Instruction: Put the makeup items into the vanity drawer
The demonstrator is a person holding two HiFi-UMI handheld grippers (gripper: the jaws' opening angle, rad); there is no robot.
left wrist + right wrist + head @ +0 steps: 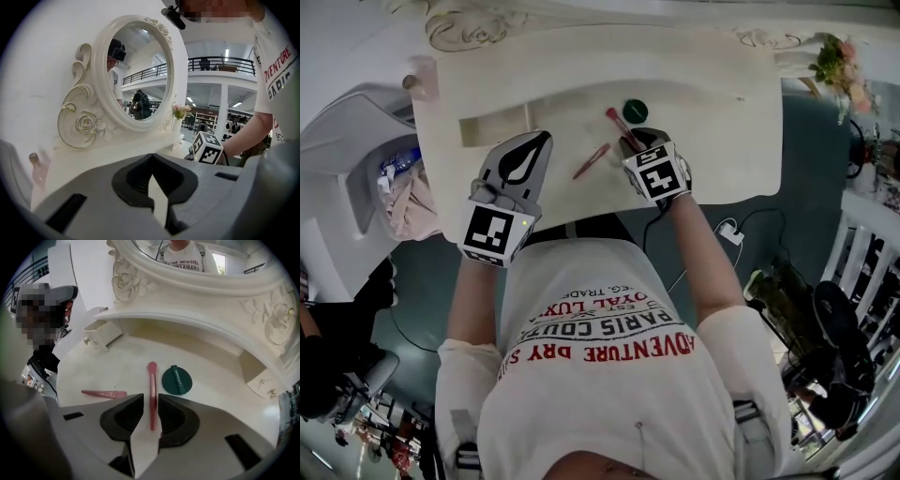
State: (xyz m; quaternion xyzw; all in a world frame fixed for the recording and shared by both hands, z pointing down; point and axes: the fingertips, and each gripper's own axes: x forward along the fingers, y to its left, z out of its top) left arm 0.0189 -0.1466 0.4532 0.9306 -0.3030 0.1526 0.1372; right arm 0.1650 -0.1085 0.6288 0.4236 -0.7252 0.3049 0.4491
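A pink makeup brush (617,125) (152,385) lies on the white vanity top (712,141), its handle running back between the jaws of my right gripper (639,142) (151,398). Those jaws stand open, with a sliver of gap beside the handle. A round green compact (635,111) (177,379) sits just right of the brush head. A slim pink item (591,161) (103,393) lies to the left. My left gripper (545,139) (151,157) hovers over the vanity's front left, shut and empty. A small drawer box (101,335) (492,128) stands at the back left.
The oval mirror (133,75) rises behind the vanity top. A flower vase (839,61) (180,112) stands at the far right and a small bottle (417,82) at the far left. A second little drawer (262,380) sits at the right. A white chair (352,159) holds clutter at the left.
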